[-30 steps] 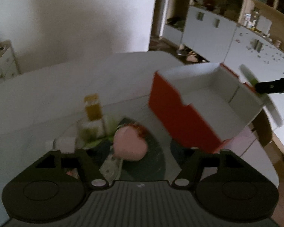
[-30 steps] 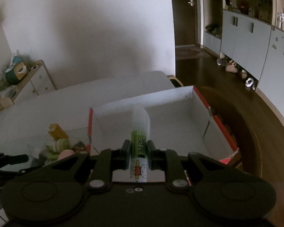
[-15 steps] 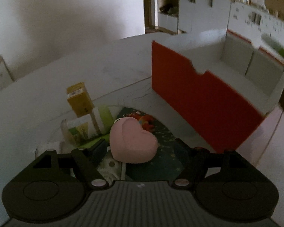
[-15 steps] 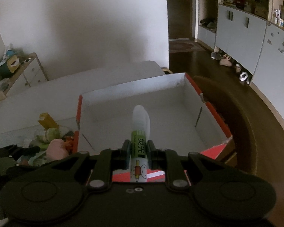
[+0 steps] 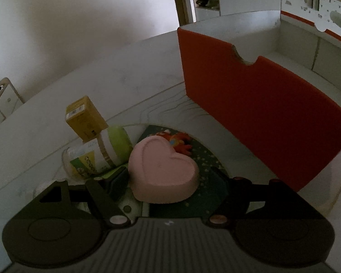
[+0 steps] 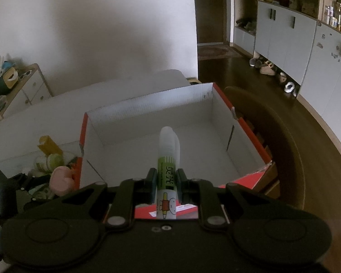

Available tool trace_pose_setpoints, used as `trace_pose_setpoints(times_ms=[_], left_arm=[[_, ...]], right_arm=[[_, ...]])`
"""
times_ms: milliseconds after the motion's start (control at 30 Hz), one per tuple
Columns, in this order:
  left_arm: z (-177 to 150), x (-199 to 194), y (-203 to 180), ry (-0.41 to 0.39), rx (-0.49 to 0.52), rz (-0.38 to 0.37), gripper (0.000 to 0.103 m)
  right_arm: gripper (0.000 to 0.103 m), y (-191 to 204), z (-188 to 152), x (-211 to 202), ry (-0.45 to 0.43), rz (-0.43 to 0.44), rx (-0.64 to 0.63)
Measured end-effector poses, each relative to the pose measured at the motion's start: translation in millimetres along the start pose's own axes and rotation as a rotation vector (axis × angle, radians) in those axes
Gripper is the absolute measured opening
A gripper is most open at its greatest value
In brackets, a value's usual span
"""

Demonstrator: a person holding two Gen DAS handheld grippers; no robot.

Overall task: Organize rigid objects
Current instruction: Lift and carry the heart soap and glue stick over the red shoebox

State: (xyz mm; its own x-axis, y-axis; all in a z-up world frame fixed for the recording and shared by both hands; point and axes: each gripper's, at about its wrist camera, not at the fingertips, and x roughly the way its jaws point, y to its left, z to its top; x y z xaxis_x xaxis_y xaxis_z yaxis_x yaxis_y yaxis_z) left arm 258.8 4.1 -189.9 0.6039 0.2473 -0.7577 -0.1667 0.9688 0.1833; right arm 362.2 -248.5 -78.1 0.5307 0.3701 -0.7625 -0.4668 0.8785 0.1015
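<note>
While the right gripper [image 6: 166, 183] clamps a glue stick [image 6: 167, 177] by its green-labelled middle, the white cap end juts forward over the open cardboard box [image 6: 206, 122] — red outside, white inside, its white floor bare where the view shows it. The box sits on the white table [image 5: 102, 86], with a wooden chair [image 6: 284, 141] just past its far side.

The left gripper [image 5: 170, 179] is set low over a small pile to the box's left, jaws apart on either side of a pink heart-shaped block [image 5: 162, 167]; the pads are not seen pressing on it. The heart lies on a dark green patterned card [image 5: 206, 168]. Just behind it a small red toy [image 5: 178, 140] shows, and to its left a green-capped bottle [image 5: 102, 153] lies on its side with a yellow carton [image 5: 85, 118] tilted against it — all close together, well clear of the box wall.
</note>
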Motion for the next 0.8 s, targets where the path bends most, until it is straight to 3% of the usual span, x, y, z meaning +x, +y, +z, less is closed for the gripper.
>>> trace_pose_setpoints(times_ms=[100,400,800], left_arm=[[2,2,1,0.001,-0.011,0.012,0.070],[5,-1,5,0.005,-0.060,0.025,0.070],[28,-48,13,-0.038,-0.196,-0.003,0.070]], right_arm=[[0.017,0,1,2,0.002,0.007,-0.001],[0.017,-8,7,8,0.006,0.020,-0.021],[0.017,-29,30,20,-0.001,0.061,-0.043]])
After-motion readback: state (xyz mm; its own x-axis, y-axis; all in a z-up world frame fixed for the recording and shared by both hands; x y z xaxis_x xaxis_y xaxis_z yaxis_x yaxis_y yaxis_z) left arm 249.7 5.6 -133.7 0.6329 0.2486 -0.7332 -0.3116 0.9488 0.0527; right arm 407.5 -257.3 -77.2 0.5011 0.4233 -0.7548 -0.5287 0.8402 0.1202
